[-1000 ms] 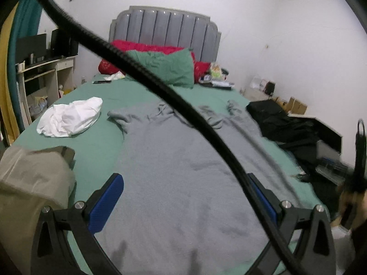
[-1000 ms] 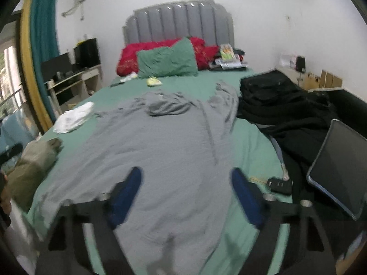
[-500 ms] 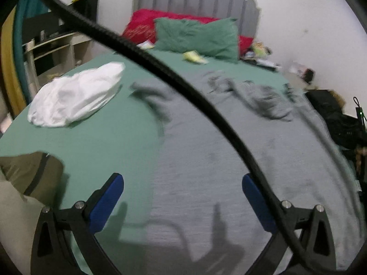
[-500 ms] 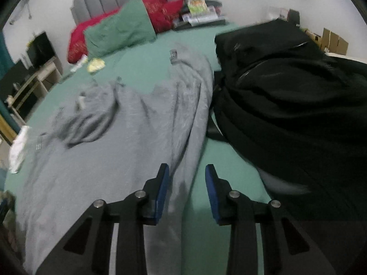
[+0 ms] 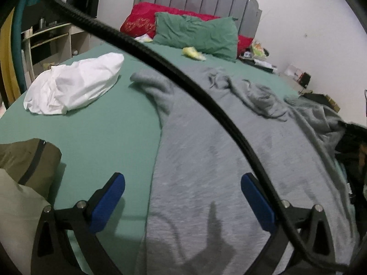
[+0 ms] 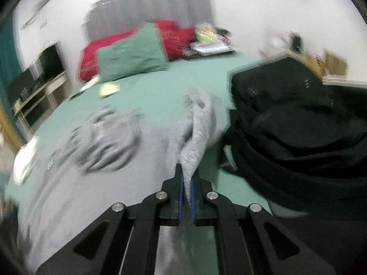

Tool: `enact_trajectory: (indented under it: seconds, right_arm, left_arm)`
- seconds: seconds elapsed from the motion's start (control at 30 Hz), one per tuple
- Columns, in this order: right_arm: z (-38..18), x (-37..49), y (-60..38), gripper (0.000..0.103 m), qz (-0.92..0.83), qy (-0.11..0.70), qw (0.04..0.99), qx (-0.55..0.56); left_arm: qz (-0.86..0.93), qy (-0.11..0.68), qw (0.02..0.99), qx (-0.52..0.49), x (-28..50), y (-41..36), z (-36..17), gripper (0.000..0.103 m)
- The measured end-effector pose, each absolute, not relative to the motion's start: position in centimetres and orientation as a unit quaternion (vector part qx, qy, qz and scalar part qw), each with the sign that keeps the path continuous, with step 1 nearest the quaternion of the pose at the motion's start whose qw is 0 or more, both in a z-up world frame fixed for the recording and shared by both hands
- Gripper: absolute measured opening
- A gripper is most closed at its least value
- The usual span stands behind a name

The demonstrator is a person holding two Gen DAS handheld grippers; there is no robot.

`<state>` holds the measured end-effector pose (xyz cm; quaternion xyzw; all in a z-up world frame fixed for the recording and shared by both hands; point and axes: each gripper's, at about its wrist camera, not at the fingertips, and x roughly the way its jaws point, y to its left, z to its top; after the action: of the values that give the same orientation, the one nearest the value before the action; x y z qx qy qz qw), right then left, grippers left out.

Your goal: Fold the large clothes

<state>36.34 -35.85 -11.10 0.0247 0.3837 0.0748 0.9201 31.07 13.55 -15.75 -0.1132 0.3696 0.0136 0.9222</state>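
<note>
Clamped with the right gripper point(image 6: 187, 178), blue pads all but meeting, on a raised fold of grey sleeve point(image 6: 201, 119). Hung the left gripper point(image 5: 182, 183) spread wide and empty, low over the end of the bed point(image 5: 103, 133) farthest from the headboard point(image 5: 195, 0).

Found the grey sweatshirt point(image 5: 195, 160) spread flat along the bed, long axis pointing at the headboard, hood bunched at the near-headboard end, hem at the far end. Straddled its left edge with the left gripper: one finger over bare green sheet, the other over grey cloth. Saw a black clothes pile point(image 6: 286, 126) touching the sweatshirt's right side, just beside the pinched sleeve, which ran from the pinch straight toward the headboard. Judged the right gripper the one placed to carry that sleeve leftward across the body, away from the black pile.

Against half a second earlier: right jaws then stood slightly apart above the sleeve's edge, since shut on it and lifted, with heavy blur in that view. Left gripper hardly changed, jaws equally wide, a little farther from the headboard.
</note>
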Motion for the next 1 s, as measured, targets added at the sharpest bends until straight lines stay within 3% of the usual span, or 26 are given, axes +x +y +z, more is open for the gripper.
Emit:
enact_trajectory:
  seconds: [0.13,0.2,0.23,0.27,0.43,0.63,0.7,0.73,0.77,0.87,1.0]
  right_arm:
    - [-14.5,32.2,-31.7,0.009,0.176,0.493,0.852,0.016]
    - [-15.9,30.9,-31.5,0.032,0.182,0.525,0.831,0.018]
    - [-16.0,30.9,-32.2,0.066,0.175,0.524,0.833,0.025]
    - [-15.5,31.1,-33.4,0.078,0.163,0.507,0.845,0.042]
    - [-12.7,39.5,-38.9,0.078,0.096,0.432,0.892,0.092]
    - [-16.8,52.0,-37.8,0.078,0.094,0.457,0.88,0.09]
    - [-19.5,54.9,-37.3,0.075,0.071,0.478,0.873,0.07]
    - [-20.5,55.6,-37.5,0.048,0.066,0.488,0.867,0.074]
    - [-21.8,56.4,-37.4,0.004,0.06,0.504,0.858,0.081]
    - [-20.6,55.8,-37.6,0.002,0.043,0.478,0.874,0.076]
    - [-12.6,52.1,-38.5,0.002,0.022,0.395,0.916,0.068]
  left_arm:
    - [0.008,0.357,0.927,-0.116,30.9,13.3,-14.8,0.101]
    - [0.01,0.354,0.928,-0.119,30.7,13.5,-14.9,0.101]
    - [0.01,0.355,0.927,-0.121,30.7,13.6,-15.0,0.101]
    - [0.009,0.357,0.926,-0.123,30.5,13.5,-15.1,0.101]
    - [0.007,0.365,0.923,-0.125,31.0,13.5,-15.6,0.101]
    - [0.007,0.365,0.926,-0.098,32.1,13.1,-15.8,0.101]
    - [0.01,0.368,0.926,-0.082,32.5,13.0,-16.2,0.101]
    - [0.008,0.372,0.925,-0.073,32.8,13.0,-16.4,0.101]
    - [0.006,0.375,0.925,-0.067,32.9,13.0,-16.6,0.101]
    - [-0.009,0.38,0.923,-0.053,33.4,13.0,-16.6,0.101]
    - [-0.013,0.351,0.935,-0.058,32.7,13.3,-14.5,0.101]
